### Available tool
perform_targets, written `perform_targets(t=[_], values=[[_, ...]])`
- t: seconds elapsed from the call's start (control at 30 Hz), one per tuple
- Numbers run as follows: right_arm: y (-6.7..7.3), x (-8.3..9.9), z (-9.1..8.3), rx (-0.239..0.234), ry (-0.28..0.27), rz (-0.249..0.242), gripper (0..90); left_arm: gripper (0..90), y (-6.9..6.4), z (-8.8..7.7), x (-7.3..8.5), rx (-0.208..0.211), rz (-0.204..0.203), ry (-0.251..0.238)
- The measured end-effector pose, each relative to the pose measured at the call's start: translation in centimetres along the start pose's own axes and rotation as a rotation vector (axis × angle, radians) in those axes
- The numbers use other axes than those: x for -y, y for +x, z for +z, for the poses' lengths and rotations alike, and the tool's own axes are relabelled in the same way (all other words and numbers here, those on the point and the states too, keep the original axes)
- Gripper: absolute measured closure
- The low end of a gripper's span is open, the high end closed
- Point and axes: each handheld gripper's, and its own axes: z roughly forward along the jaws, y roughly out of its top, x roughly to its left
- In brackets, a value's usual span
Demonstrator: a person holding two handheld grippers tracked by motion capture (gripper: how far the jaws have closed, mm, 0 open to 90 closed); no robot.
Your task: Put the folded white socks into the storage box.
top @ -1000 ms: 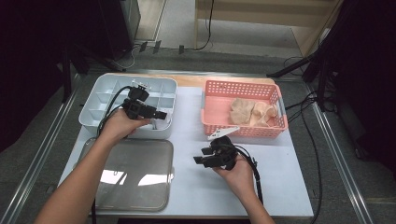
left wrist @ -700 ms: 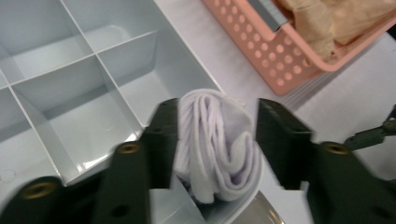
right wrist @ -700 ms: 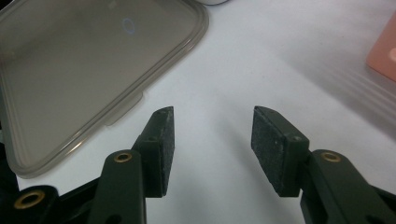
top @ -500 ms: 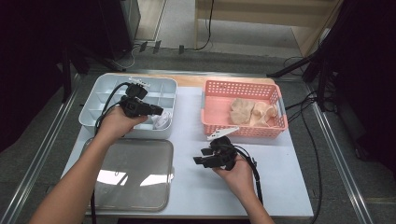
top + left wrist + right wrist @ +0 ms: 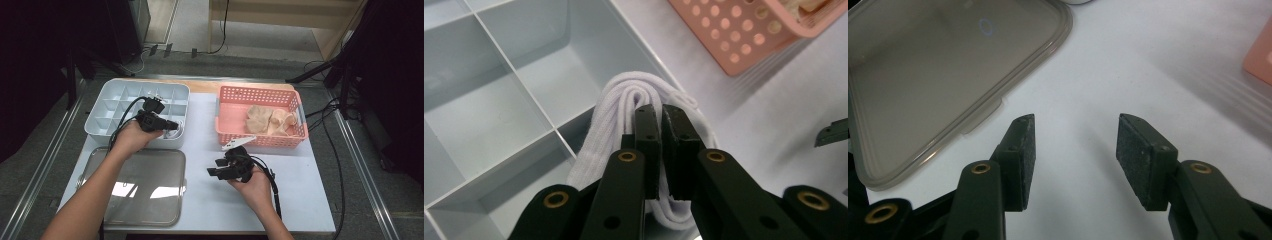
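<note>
At the bottom of the left gripper view the left claw (image 5: 663, 131) has just been closing, and its black jaws now stand nearly together, pinching a fold of the rolled white sock (image 5: 624, 107). The sock sits in a compartment at the lower right corner of the grey divided organizer (image 5: 499, 125), at centre frame. The bite looks shallow (only a thin layer of cloth lies between the pads), so a lift could probably pull one ply loose and unroll the bundle, or let it slip free. The soft ribbed knit may also catch on a divider wall and tip the light plastic tray.

In the high view the right claw (image 5: 226, 169) hovers at lower centre over the white bench (image 5: 300, 200); its jaws stand apart with nothing between them, rough dark pads facing each other.

Left of it lies the clear, smoky lid (image 5: 135, 185), flat with rounded corners and a glossy sheen. Farther up on the right sits the pink perforated basket (image 5: 260, 137), rigid plastic, holding crumpled beige cloth pieces (image 5: 270, 119). A careless swing of either hand might nudge it.
</note>
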Motion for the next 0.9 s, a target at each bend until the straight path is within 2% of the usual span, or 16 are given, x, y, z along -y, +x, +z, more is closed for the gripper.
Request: perform_targets(t=[0.1,0.4,0.53,0.67,0.9], values=[[0.0,0.0,-0.1,0.000,-0.003,0.001,51.5,87.4,0.3,0.3,0.1,0.003,-0.015,-0.005],[-0.1,-0.1,-0.4,0.003,-0.014,0.006,51.9,86.1,0.3,0.1,0.2,0.008,-0.015,-0.002],[-0.4,-0.2,-0.9,0.007,-0.027,0.007,52.0,82.7,-0.1,-0.8,0.1,0.003,-0.014,-0.021],[-0.6,-0.3,-1.5,0.014,-0.039,0.014,52.1,77.1,-0.7,-1.8,0.0,0.016,-0.003,-0.051],[-1.1,-0.6,-2.6,0.028,-0.061,0.023,52.2,64.9,-2.1,-2.7,0.3,0.027,0.025,-0.055]])
